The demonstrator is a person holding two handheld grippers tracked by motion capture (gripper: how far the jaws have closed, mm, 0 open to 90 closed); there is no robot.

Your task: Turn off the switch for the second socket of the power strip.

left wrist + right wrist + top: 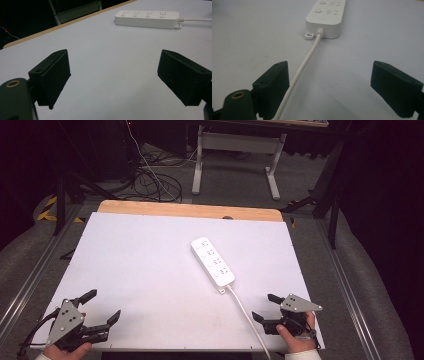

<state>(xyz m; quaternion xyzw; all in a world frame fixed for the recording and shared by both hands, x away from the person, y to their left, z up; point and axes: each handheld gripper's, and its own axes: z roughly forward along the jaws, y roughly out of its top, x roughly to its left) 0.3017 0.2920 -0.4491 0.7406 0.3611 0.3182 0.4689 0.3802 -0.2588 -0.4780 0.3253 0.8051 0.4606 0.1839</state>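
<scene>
Two grippers rest low with jaws spread wide, gripping nothing. Left gripper (102,306): matte black blocky jaws; a smooth white power strip (147,18) lies well ahead, to its right. Right gripper (265,307): the strip's round cord (298,72) passes just beside one jaw, its end cut off.

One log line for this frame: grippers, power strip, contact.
left gripper: open, idle | right gripper: open, near cord | power strip: mid-table, untouched
</scene>
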